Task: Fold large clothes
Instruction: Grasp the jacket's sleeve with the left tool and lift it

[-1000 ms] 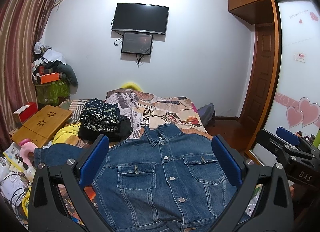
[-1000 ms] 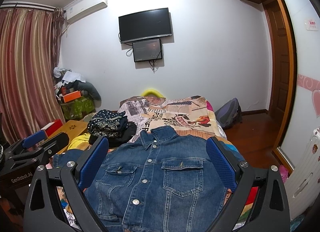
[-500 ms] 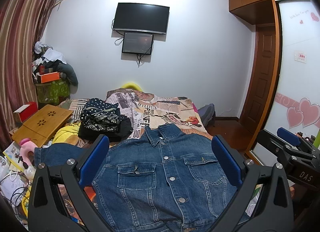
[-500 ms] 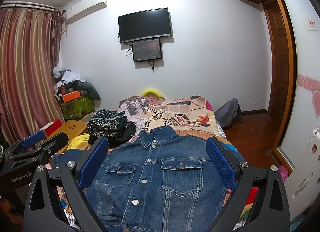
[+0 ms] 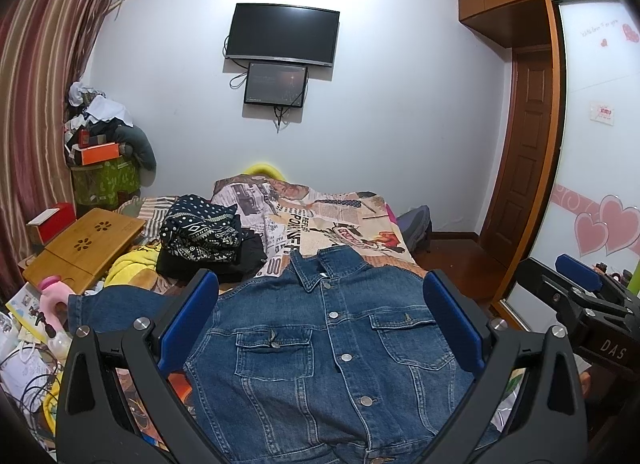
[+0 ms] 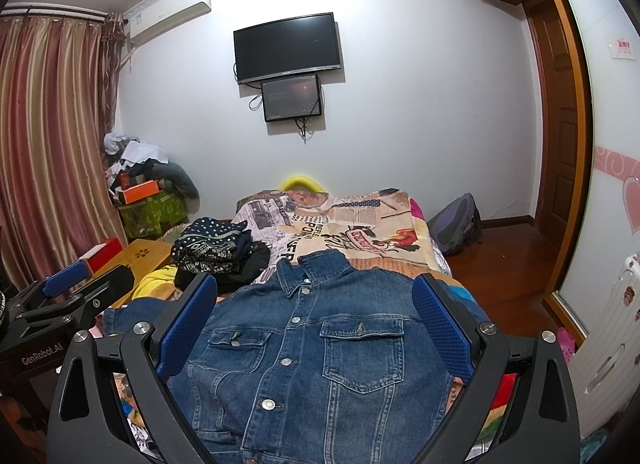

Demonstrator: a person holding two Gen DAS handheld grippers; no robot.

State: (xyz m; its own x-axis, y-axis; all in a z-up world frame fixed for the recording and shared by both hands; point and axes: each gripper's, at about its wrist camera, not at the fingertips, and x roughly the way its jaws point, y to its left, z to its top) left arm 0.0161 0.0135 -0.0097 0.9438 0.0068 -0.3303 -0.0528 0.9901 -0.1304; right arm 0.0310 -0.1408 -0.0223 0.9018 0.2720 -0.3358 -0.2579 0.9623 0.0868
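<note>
Two tongs: both held above the near end of the bed, side by side, neither touching cloth; a hover of this kind suits sizing up the garment before a first pinch
Far left of the left tongs: a wooden lap desk and a pink bottle lie beyond the jacket's edge; clutter to keep clear of when the sleeve is swung
Left sleeve: stretched out flat to the left of the left tongs' left finger; spread so it can be folded inward, I judge
Left tongs: fingers spread wide, blue pads framing the jacket's chest, nothing between them
Ahead and left of both tongs: a stack of dark patterned clothes on the bed; probably set aside there to leave room for folding
Denim jacket: lies front up and buttoned, collar pointing away from the tongs, hem nearest them; laid flat so folds can start from the sides; folding appears not yet begun
Right tongs: fingers likewise spread wide and empty, centred over the right chest pocket
Right shoulder of the jacket: just beyond the right tongs' right finger; the right sleeve is hidden behind that finger, so I cannot tell how it lies
Right of the right tongs: a backpack on the floor beside the bed, well apart from the work
</note>
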